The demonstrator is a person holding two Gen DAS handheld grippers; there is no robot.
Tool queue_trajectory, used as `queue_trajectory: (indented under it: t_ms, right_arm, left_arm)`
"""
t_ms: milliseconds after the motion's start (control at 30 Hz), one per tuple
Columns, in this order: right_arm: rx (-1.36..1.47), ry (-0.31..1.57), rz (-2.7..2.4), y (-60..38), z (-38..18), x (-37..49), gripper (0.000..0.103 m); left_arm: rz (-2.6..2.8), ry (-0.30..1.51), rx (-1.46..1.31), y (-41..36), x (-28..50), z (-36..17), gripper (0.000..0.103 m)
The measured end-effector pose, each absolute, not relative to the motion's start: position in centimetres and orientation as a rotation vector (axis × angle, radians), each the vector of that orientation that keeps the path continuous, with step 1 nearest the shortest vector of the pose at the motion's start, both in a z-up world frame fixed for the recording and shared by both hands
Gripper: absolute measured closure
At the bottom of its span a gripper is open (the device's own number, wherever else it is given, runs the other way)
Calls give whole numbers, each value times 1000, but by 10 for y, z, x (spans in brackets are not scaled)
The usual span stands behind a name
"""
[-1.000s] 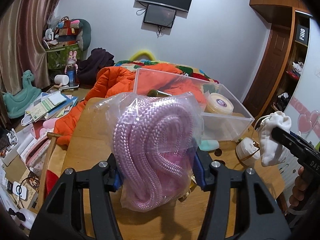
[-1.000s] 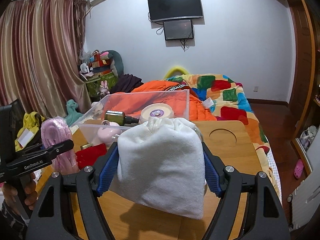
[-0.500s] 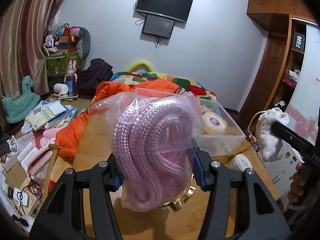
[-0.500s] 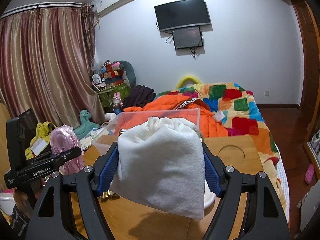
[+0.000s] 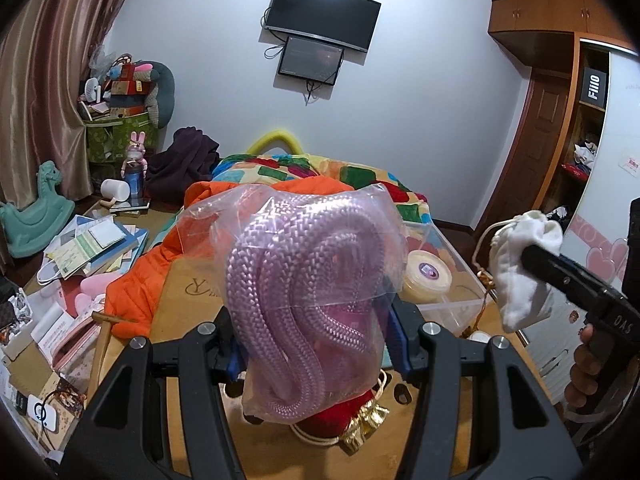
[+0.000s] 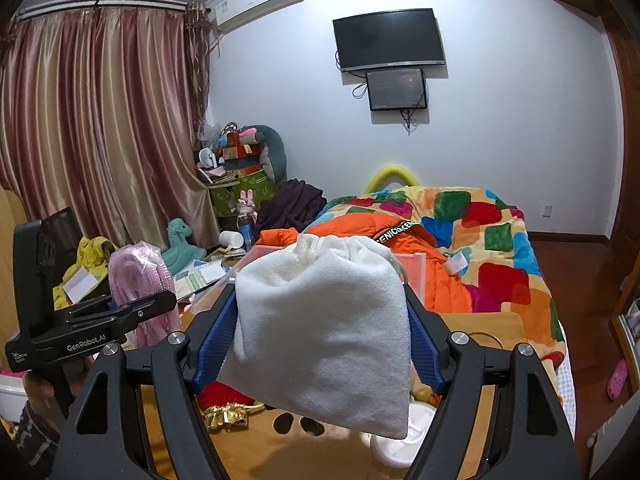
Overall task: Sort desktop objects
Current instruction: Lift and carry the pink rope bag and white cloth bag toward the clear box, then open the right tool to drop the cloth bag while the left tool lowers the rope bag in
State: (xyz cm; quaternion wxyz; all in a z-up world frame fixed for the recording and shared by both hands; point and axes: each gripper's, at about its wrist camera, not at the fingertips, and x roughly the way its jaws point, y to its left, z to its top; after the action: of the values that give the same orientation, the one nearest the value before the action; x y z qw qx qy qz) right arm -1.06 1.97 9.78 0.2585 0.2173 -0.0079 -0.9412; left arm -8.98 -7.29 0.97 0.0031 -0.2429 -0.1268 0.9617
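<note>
Fingers (image 5: 396, 344) of left gripper (image 5: 312, 344) clamp bagged purple rope (image 5: 304, 300); right gripper (image 6: 320, 344) clamps white pouch (image 6: 324, 328), above wooden table (image 5: 188, 300); bed (image 6: 480, 232) far.

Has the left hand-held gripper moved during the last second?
Yes. The left hand-held gripper, shut on the bagged purple rope, has risen: in its view the clear storage box and wall TV both sit lower than before.

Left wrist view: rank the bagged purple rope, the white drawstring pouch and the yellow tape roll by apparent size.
1. bagged purple rope, though it sits closest to the lens, clamped in the left gripper.
2. white drawstring pouch, held in the right gripper.
3. yellow tape roll, in the clear bin.
</note>
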Motion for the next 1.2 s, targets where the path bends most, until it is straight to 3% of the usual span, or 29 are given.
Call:
queue_trajectory:
  t_ms: [967, 1200]
  right_arm:
    - [704, 144, -2544, -39, 47, -95, 29]
    - [668, 169, -2583, -35, 55, -87, 25]
  left_arm:
    - [2934, -349, -870, -71, -183, -15, 50]
    - [2912, -371, -881, -70, -185, -13, 50]
